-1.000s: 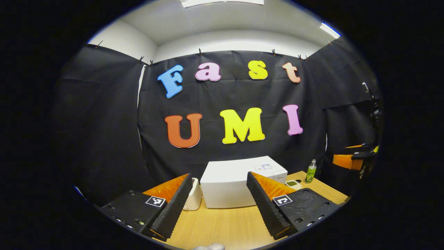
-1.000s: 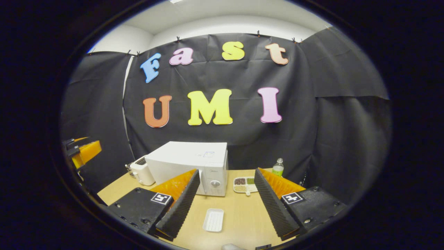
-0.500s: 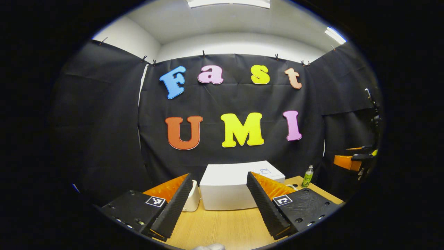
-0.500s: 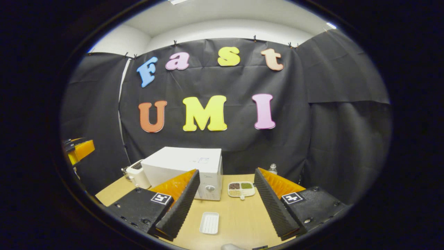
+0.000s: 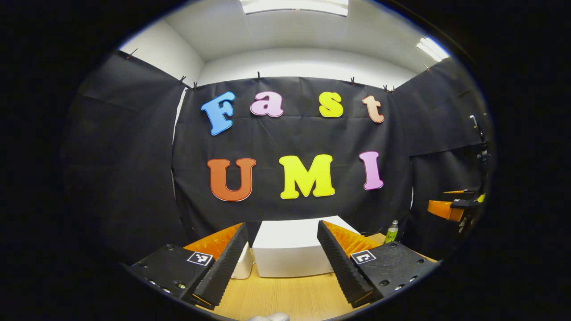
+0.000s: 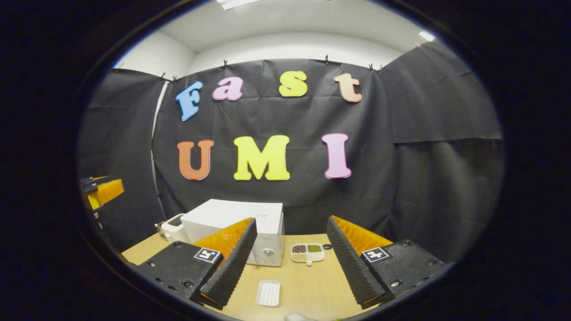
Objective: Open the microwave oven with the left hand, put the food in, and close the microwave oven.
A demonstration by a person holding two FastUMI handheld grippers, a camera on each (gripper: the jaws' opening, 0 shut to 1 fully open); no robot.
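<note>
Both sets of jaws are spread wide, holding nothing: left gripper (image 5: 279,272), right gripper (image 6: 287,272). Bare wood counter (image 6: 308,285) lies ahead of each. The white microwave (image 6: 236,218) sits shut at the back by the black cloth, food tray (image 6: 308,253) just beside it, small white tray (image 6: 268,293) nearer.

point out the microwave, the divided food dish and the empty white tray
microwave (image 6: 232,216): right gripper view, on its top panel
divided food dish (image 6: 308,252): right gripper view, centre of the dish
empty white tray (image 6: 268,293): right gripper view, its ribbed floor
</note>
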